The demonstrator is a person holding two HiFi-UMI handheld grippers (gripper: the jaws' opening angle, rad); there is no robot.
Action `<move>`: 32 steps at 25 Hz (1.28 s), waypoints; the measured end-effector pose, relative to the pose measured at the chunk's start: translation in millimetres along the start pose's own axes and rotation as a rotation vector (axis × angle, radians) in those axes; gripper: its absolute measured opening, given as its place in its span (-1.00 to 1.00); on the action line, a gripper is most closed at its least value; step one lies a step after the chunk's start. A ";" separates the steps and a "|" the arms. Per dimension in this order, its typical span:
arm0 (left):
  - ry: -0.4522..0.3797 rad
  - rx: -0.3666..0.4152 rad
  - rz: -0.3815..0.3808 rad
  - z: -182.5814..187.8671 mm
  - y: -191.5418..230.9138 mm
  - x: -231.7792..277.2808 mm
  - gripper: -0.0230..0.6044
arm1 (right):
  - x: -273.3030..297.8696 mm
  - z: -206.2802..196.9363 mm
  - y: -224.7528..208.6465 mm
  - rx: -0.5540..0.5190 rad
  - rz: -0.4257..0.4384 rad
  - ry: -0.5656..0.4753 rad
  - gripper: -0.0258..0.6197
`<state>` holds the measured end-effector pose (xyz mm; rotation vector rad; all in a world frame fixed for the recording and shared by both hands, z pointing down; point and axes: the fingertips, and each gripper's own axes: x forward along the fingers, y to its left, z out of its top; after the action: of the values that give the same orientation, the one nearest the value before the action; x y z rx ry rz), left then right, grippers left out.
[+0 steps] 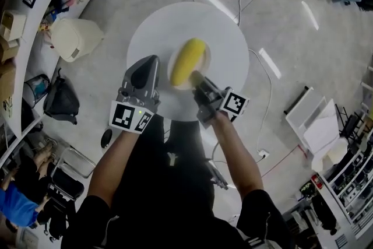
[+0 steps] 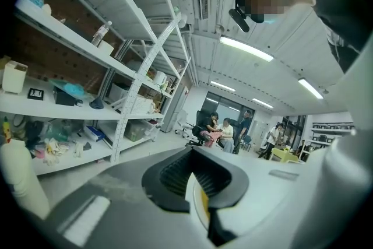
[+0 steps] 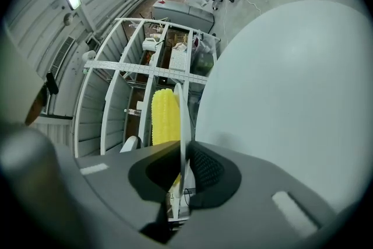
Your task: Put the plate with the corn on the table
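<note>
Bare left forearm (image 1: 116, 154) and right forearm (image 1: 236, 148) reach forward from the viewer, each holding a tool. Next, the left hand-held gripper (image 1: 151, 64) sits at the left rim of a small white plate (image 1: 173, 70), its jaws seemingly closed on that rim. The right hand-held gripper (image 1: 196, 76) is clamped on the plate's near rim. A yellow corn cob (image 1: 187, 60) lies loose on the plate. Beyond and below is a round white bench (image 1: 227, 38); the plate looks held just above its middle, not yet resting (shelving shows through the gap in the right gripper view). If one side drops faster while lowering, the cob could roll off, or the thin rim could slip from the pads.
</note>
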<state>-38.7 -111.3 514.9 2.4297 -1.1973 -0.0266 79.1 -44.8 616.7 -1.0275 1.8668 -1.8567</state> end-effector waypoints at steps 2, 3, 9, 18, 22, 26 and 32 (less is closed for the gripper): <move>0.004 0.006 -0.002 -4.3 0.9 2.5 -0.92 | 3.4 2.5 -5.5 -0.002 -0.002 0.005 -0.79; 0.005 0.007 -0.004 -6.2 0.8 4.3 -0.92 | 4.5 3.7 -8.7 -0.001 -0.003 0.008 -0.79; 0.011 0.014 -0.026 -19.1 0.4 11.2 -0.92 | 13.9 3.1 -29.5 0.018 -0.004 0.037 -0.79; 0.026 0.008 -0.035 -30.0 0.3 18.9 -0.92 | 26.7 3.6 -53.4 0.032 -0.028 0.067 -0.79; 0.041 0.004 -0.043 -38.8 4.0 19.1 -0.92 | 32.7 2.4 -60.6 0.049 -0.040 0.068 -0.79; 0.043 0.000 -0.042 -40.2 7.5 20.7 -0.92 | 37.7 2.1 -66.4 0.059 -0.047 0.074 -0.79; 0.046 0.001 -0.030 -40.1 15.8 21.6 -0.92 | 44.9 1.6 -71.7 0.056 -0.058 0.096 -0.79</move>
<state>-28.9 -121.4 561.1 2.4355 -1.1406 0.0207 68.0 -69.0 697.1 -1.0009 1.8449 -2.0132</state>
